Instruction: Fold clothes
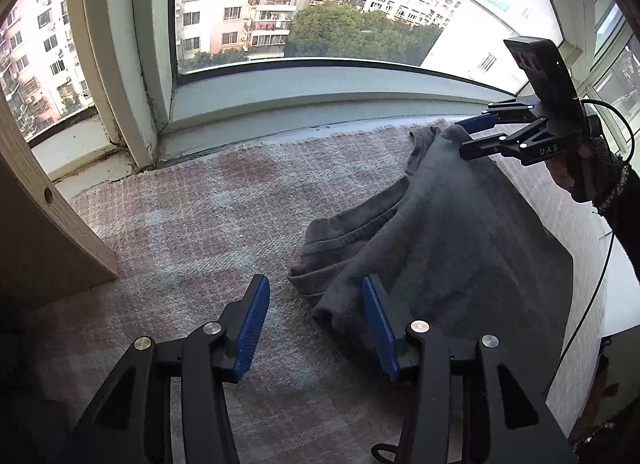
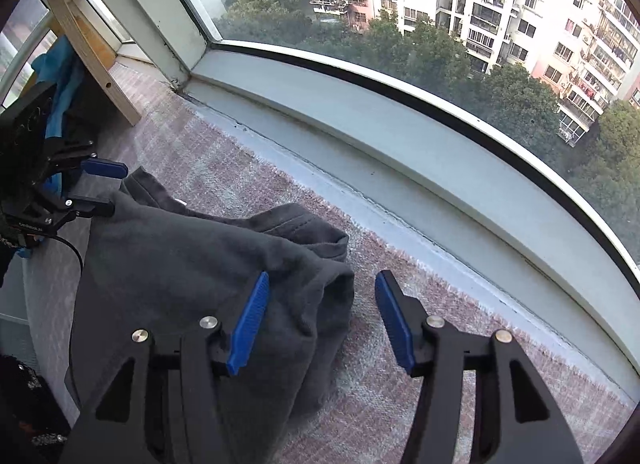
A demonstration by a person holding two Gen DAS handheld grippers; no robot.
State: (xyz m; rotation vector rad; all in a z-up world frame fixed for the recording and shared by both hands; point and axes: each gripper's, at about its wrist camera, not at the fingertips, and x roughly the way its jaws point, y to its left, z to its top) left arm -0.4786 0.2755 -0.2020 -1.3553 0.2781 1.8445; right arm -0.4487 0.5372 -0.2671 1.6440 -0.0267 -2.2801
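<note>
A pinkish woven mat (image 1: 180, 224) is spreading across the frame below the window (image 2: 400, 24). The dark grey shirt (image 1: 460, 232) is lying crumpled right of centre. Left gripper (image 1: 316, 324) and right gripper (image 2: 320, 320) are hovering half-open, gripping nothing.

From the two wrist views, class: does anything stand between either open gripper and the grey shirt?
Nothing visible does. The left gripper and right gripper both hang open right at the edges of the grey shirt, which lies on the pinkish mat with nothing on top of it.
</note>
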